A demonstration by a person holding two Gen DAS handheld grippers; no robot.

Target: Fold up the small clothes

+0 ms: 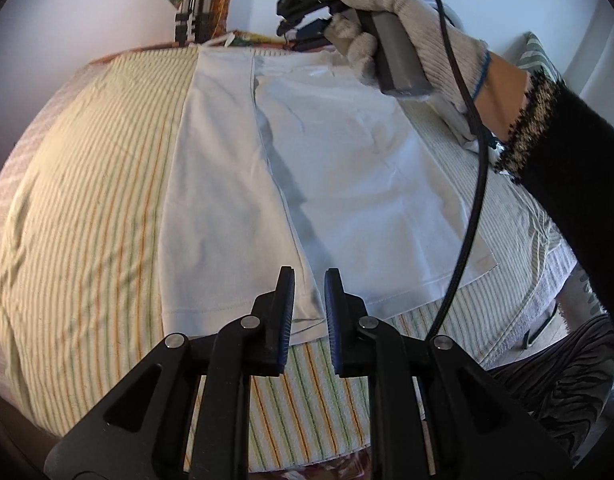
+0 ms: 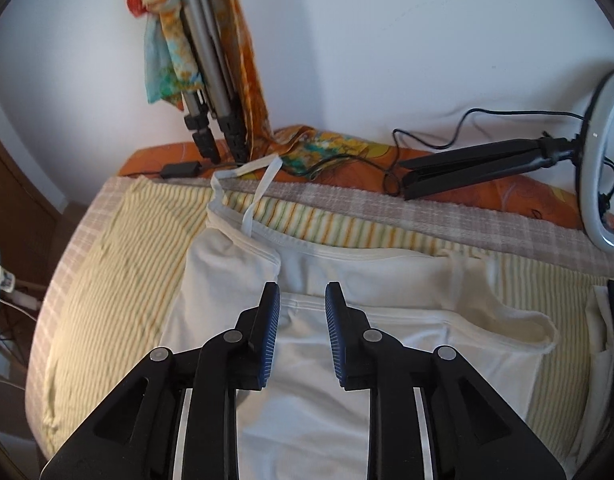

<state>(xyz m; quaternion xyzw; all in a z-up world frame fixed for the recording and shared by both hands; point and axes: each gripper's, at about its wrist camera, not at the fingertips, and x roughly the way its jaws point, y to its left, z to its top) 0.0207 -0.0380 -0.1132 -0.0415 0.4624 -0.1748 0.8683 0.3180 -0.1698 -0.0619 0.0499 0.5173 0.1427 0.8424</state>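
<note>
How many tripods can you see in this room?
2. One folded tripod leans upright against the wall; another, holding a ring light, lies along the bed's far edge. Others may be hidden.

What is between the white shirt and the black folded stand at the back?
In the right wrist view, striped towel and checked cloth lie between white cotton top and black folded stand.

My left gripper (image 1: 309, 300) is matt black plastic with ribbed blue pads (image 1: 331, 312) and dull metal rivets. The white top (image 1: 347, 168) is smooth, matt cotton-like cloth. Under it, the striped bed cover (image 1: 87, 184) looks like rough towelling. My glove (image 1: 411, 20) is coarse knit.
</note>
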